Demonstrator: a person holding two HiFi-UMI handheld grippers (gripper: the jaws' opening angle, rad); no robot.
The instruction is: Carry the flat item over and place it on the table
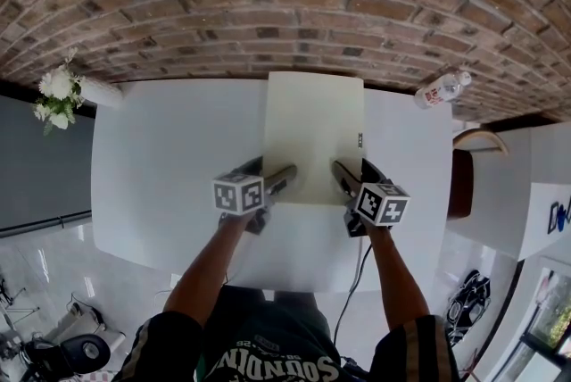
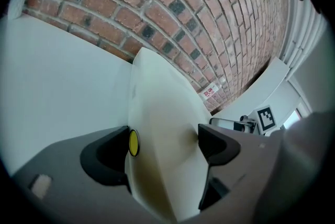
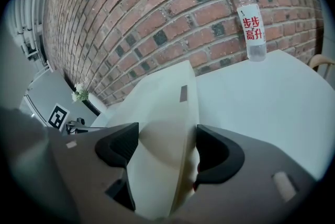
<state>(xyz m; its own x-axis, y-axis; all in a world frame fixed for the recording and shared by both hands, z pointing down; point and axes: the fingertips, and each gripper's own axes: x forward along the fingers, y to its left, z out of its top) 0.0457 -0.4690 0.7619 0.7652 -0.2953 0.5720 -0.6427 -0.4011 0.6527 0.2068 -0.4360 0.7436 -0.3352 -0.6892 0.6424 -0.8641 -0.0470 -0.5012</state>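
Observation:
A flat cream board (image 1: 312, 135) lies lengthwise over the white table (image 1: 161, 157), its far end near the brick wall. My left gripper (image 1: 272, 179) is shut on its near-left corner and my right gripper (image 1: 350, 179) on its near-right corner. In the left gripper view the board (image 2: 162, 113) fills the gap between the jaws of the left gripper (image 2: 165, 144). The right gripper view shows the board (image 3: 162, 108) pinched in the right gripper (image 3: 166, 147). Whether the board touches the table, I cannot tell.
A clear water bottle (image 1: 442, 90) with a red label stands at the table's far right corner, also in the right gripper view (image 3: 250, 21). White flowers (image 1: 55, 96) sit at the far left. A wooden chair (image 1: 464, 166) stands to the right of the table.

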